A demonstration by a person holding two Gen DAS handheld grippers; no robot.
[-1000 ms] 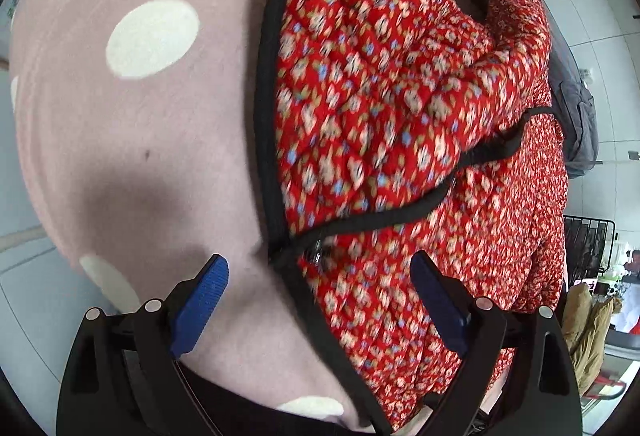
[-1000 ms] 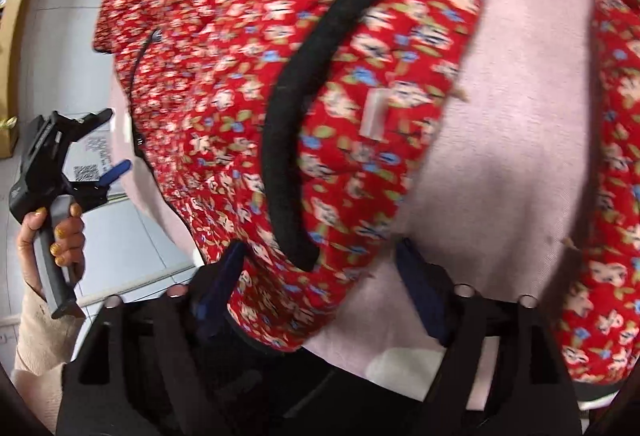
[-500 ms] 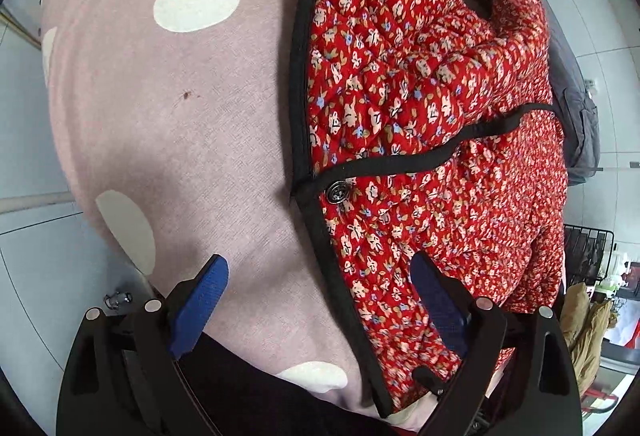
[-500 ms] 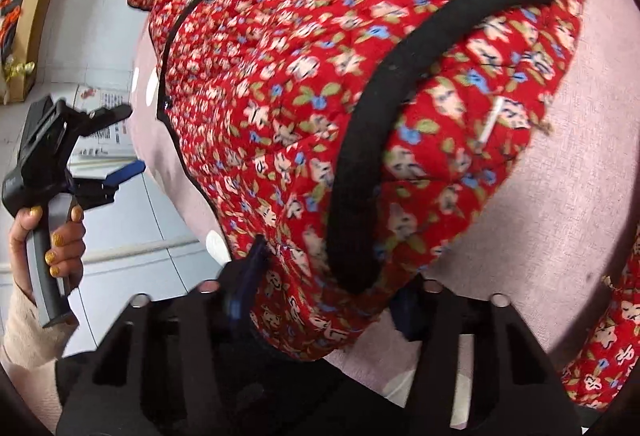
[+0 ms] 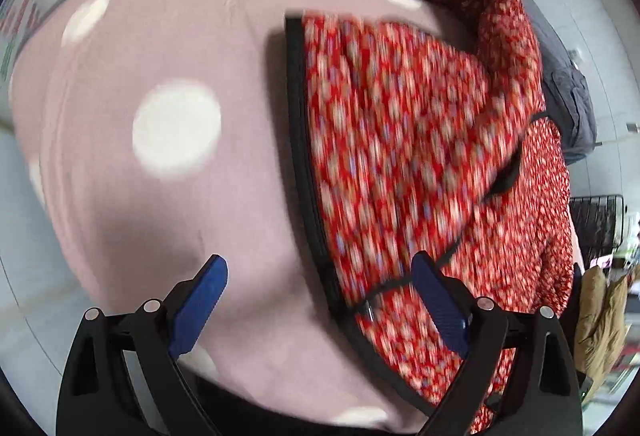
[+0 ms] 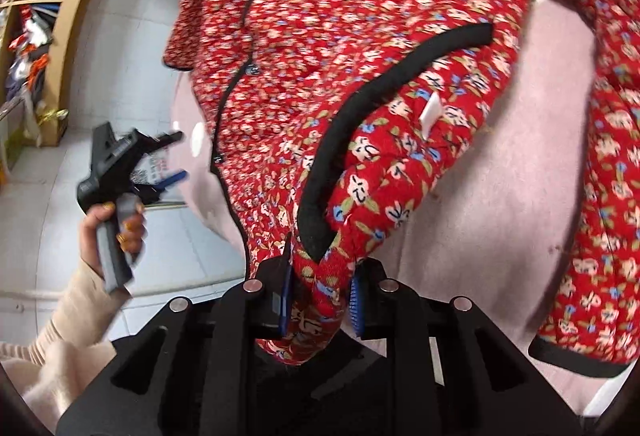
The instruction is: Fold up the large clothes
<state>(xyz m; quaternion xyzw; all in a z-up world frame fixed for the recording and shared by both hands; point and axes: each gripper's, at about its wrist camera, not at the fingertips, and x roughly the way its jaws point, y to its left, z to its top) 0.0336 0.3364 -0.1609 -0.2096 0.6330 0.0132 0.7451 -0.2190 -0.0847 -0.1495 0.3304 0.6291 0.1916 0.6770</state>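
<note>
Though R gripper point(image 6: 320, 294) pinching jacket point(image 6: 360, 48): shelves point(image 6: 44, 36) nearby.

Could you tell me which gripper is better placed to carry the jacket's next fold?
The right gripper: it is shut on the red floral jacket. The left gripper is open, holding nothing.

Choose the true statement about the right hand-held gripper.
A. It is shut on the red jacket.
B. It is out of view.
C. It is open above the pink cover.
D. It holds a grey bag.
A: in the right wrist view the right hand-held gripper has its blue pads pressed on a fold of the red jacket.
</note>
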